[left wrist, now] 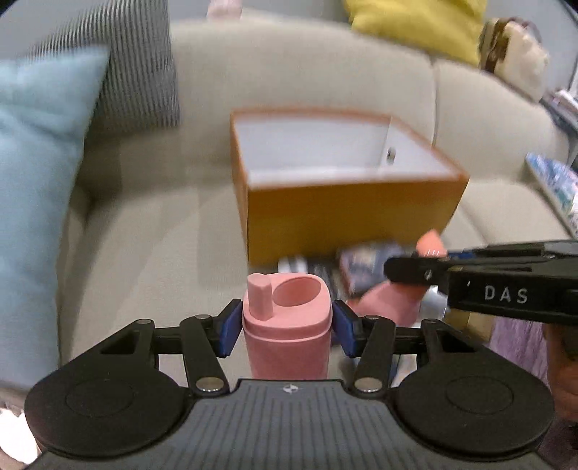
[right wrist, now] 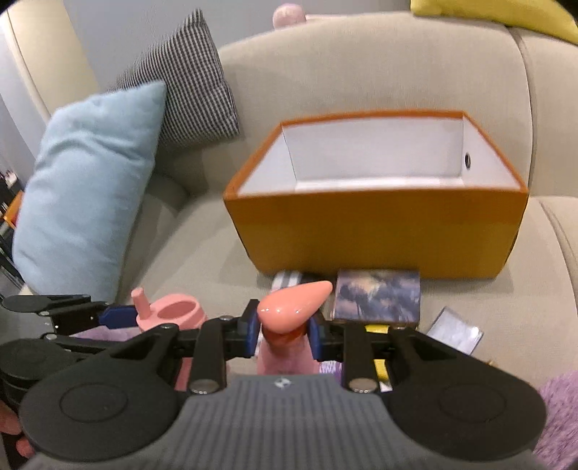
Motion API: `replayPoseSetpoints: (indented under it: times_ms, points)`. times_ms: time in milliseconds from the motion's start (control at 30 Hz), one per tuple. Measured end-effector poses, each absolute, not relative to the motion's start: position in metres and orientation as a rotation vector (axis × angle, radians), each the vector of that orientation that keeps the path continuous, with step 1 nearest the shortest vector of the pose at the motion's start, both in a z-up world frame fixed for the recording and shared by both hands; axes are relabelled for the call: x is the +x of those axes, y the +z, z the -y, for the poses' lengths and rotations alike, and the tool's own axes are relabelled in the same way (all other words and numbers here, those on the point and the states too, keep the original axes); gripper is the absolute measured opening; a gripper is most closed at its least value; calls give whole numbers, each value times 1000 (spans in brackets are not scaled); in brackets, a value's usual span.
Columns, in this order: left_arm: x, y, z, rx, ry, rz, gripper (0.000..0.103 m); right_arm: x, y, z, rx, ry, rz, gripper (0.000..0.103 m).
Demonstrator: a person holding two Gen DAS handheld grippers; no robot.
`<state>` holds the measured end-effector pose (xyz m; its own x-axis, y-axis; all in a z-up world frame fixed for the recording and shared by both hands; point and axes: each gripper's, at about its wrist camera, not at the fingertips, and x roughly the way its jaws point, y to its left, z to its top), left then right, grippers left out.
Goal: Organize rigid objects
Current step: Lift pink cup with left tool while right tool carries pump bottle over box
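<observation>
My left gripper [left wrist: 287, 325] is shut on a pink bottle [left wrist: 287, 332] with a flip lid, held upright in front of the orange box [left wrist: 346, 217]. My right gripper [right wrist: 283, 334] is shut on a pink object with a glossy drop-shaped top [right wrist: 292, 307]; it also shows in the left wrist view [left wrist: 430, 244] at the right. The orange box [right wrist: 379, 231] stands open on the sofa seat, its white inside empty. The pink bottle [right wrist: 169, 312] and left gripper fingers [right wrist: 115, 314] show at the left of the right wrist view.
A beige sofa [right wrist: 361, 72] carries a light blue cushion [right wrist: 83, 188], a checked cushion [right wrist: 188, 83] and a yellow cushion [left wrist: 419, 21]. A purple-blue picture book [right wrist: 379, 294], a silvery packet [right wrist: 455, 332] and purple fluffy fabric [right wrist: 556, 405] lie before the box.
</observation>
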<state>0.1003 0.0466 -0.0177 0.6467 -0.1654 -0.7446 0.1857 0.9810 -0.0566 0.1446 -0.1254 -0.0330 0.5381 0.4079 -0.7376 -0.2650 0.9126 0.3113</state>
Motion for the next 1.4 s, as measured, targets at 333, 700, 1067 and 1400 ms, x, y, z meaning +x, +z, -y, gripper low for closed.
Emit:
replayPoseSetpoints:
  times_ms: [333, 700, 1067, 1400]
  points:
    - [180, 45, -30, 115, -309, -631, 61, 224, 31, 155, 282, 398, -786, 26]
    - [306, -11, -18, 236, -406, -710, 61, 355, -30, 144, 272, 297, -889, 26]
    - [359, -58, -8, 358, -398, -813, 61, 426, -84, 131, 253, 299, -958, 26]
    - [355, -86, 8, 503, -341, -828, 62, 439, -108, 113, 253, 300, -980, 27]
